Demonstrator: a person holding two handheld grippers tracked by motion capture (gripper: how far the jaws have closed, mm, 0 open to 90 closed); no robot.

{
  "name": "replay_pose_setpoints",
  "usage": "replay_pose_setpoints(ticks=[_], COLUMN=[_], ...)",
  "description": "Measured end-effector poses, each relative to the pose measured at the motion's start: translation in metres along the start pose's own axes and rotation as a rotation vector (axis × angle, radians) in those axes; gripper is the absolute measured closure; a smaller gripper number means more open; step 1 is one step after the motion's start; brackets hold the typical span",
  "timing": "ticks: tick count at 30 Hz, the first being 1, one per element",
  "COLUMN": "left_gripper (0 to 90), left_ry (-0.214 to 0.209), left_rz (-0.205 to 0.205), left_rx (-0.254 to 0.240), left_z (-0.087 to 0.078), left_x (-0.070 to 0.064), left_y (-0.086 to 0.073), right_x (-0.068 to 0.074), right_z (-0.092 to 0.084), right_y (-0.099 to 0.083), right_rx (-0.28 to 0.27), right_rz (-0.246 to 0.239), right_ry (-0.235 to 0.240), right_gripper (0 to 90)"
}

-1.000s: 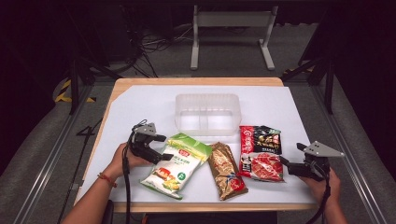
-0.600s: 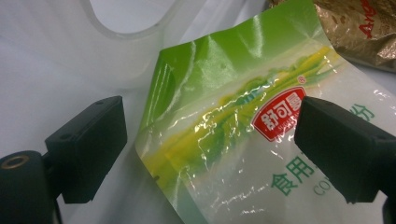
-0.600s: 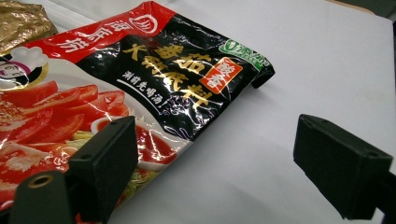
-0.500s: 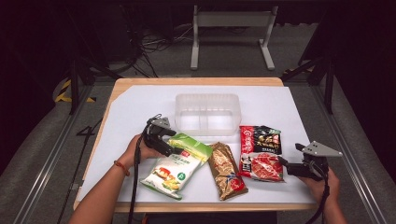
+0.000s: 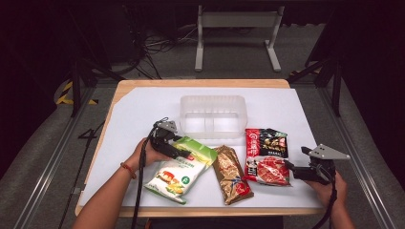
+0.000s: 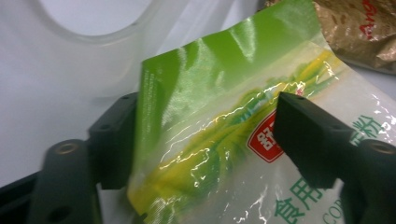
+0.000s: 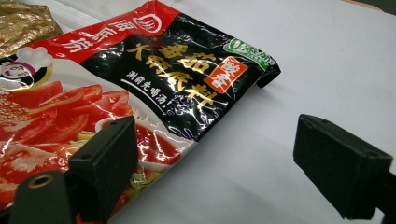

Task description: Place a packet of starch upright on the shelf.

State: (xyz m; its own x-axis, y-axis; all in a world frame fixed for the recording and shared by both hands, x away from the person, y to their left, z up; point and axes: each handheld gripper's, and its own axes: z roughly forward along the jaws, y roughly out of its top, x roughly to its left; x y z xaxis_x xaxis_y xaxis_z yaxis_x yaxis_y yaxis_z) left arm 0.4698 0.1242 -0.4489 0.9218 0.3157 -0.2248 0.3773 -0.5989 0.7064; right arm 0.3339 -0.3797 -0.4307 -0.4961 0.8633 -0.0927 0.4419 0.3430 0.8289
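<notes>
the left gripper point(image 5: 177, 151) jaws have just been closing around the green packet's point(image 5: 179, 168) top corner, to lift it; the right gripper point(image 5: 292, 169) jaws hang wide, empty, near the counter's point(image 5: 143, 109) right edge.

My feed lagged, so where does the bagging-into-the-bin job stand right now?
Done: nothing yet; the clear bin holds no packets. In hand: the left gripper has just been closing, its jaws astride the top edge of the green packet. Left: the brown packet and red packet lie on the table; the right gripper waits open beside the red one.
</notes>
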Motion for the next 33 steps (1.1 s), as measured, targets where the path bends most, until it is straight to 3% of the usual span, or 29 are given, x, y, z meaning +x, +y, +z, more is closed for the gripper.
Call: replay_pose_setpoints(ticks=[1, 5, 8, 14, 25, 28, 31, 33], left_gripper=[47.1, 72.2, 81.6, 84.9, 87.1, 87.6, 87.9, 88.1], left_ry=[0.009, 0.056, 0.078, 0.098, 0.135, 0.142, 0.128, 0.141], left_rz=[0.011, 0.026, 0.045, 0.026, 0.067, 0.079, 0.086, 0.095], left_rx=[0.004, -0.003, -0.024, -0.141, -0.253, -0.307, -0.331, -0.345], left_z=[-0.001, -0.006, -0.01, -0.03, -0.061, -0.076, -0.083, -0.089], left_x=[0.0, -0.001, -0.004, -0.012, -0.03, -0.041, -0.047, -0.054], left_y=[-0.001, -0.004, -0.004, -0.004, -0.007, -0.004, -0.001, 0.003], right_x=[0.0, -0.001, -0.001, -0.001, -0.002, -0.003, -0.003, -0.004], right_z=[0.0, 0.0, 0.0, -0.002, -0.003, -0.003, -0.003, -0.002], right_y=[0.0, 0.0, 0.0, 0.001, 0.001, 0.001, 0.001, 0.001], right_rx=[0.0, 0.0, -0.002, -0.013, -0.015, -0.017, -0.017, -0.016], right_rz=[0.001, -0.004, -0.003, -0.001, 0.001, 0.008, 0.007, 0.008], right_ry=[0.001, -0.003, 0.0, -0.003, -0.012, -0.016, -0.018, -0.021], right_gripper=[14.7, 14.8, 14.9, 15.2, 15.2, 15.2, 15.3, 15.5])
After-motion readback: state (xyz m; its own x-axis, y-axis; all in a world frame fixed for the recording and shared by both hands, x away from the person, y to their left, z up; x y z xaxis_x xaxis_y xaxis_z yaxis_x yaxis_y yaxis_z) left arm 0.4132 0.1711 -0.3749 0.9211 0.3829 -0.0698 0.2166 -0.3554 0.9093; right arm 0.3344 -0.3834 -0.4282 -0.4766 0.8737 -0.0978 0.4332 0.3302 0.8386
